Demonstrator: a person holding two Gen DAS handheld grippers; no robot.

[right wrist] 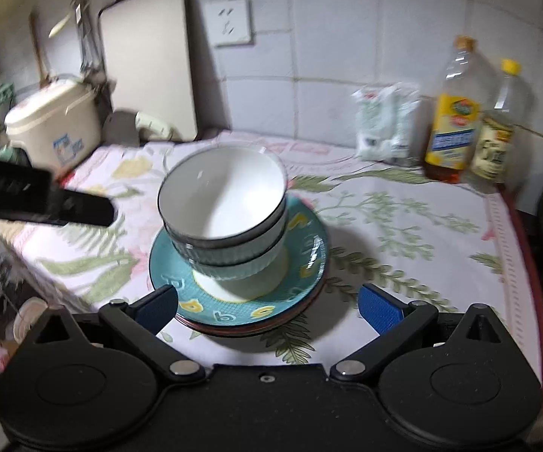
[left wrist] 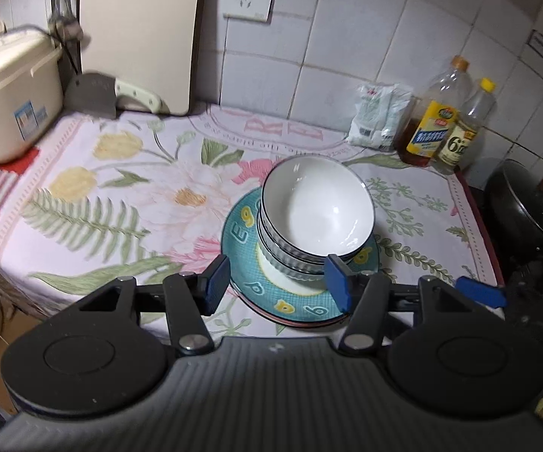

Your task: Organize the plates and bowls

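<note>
The stack looks finished, so the step in hand is most likely a clean withdrawal: both tools should lift straight away from the nested bowls [left wrist: 314, 218] without brushing the top rim, since the pile leans a little toward the cleaver side and a nudge could slide it. The left gripper [left wrist: 277, 286] hangs above the near edge of the teal plate [left wrist: 241, 233], its jaws parted to a middling width with nothing between the blue pads. The right gripper [right wrist: 269, 307] hovers over the same near edge, jaws spread wide and empty. The bowls are white inside with a thin dark rim and ribbed grey-blue outer walls; how many are nested is hard to count, perhaps three or four. They sit in the white centre of the teal plate, which carries yellow letters around its border and rests on at least one more plate with a reddish edge. This pile stands on the flowered cloth [left wrist: 121, 188] covering the tabletop, nearer than the two oil bottles [left wrist: 443, 116] by the wall.
</note>
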